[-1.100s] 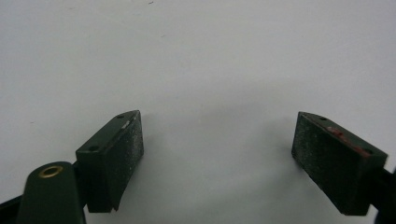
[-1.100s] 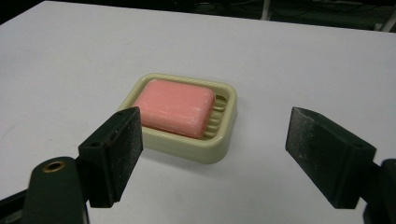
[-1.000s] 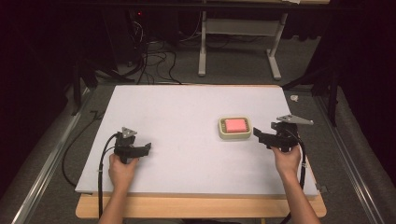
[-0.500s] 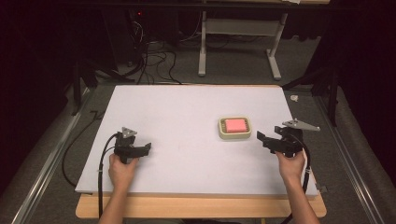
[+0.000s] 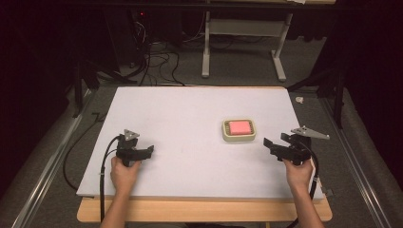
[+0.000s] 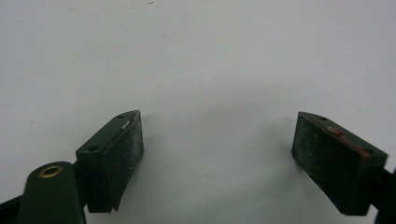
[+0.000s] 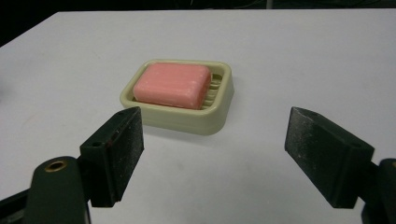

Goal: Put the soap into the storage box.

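Now the right gripper [image 5: 271,145] sits a little farther from the soap dish [image 5: 239,130] than it did a second ago. It has slid back toward the right edge of the white table [image 5: 180,114], and its grey plate has swung out to the side. Its jaws stand wide apart and hold nothing. In the right gripper view the dish lies straight ahead, near but not touching. This looks like lining up for a reach, so the grab has not begun yet.

The pink soap [image 7: 172,85] lies flat inside the cream dish, on the right half of the table. The dish stands well apart from the left gripper [image 5: 148,151].

The left gripper has not moved. It rests low over the bare table near the front left, and its jaws are wide apart too, with nothing between them.

No words, brands or labels can be read on the soap or the dish.
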`<state>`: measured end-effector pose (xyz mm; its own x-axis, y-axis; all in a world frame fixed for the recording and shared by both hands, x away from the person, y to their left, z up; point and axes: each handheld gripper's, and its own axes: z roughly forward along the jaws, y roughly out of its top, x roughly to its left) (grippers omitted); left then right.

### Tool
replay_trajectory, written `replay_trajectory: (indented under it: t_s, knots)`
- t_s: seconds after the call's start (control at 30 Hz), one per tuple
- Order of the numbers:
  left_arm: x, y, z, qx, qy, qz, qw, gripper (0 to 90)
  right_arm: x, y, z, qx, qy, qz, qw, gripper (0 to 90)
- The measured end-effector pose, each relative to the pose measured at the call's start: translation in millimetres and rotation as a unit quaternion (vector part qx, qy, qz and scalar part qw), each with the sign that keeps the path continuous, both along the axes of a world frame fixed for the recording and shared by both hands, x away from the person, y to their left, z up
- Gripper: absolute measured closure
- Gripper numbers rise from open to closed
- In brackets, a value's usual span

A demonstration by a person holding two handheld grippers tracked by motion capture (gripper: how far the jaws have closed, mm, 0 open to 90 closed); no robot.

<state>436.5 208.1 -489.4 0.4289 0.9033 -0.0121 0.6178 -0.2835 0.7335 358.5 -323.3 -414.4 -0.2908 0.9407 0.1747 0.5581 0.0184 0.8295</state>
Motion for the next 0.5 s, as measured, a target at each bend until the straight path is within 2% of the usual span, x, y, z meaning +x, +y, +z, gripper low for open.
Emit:
replay_trajectory:
  t_s: [0.5]
  knots:
    - [0.0, 0.0, 0.0, 0.0, 0.0, 0.0, 1.0, 17.1, -7.9, -0.8, -11.6, 0.011, 0.006, 0.006, 0.9999, 20.2]
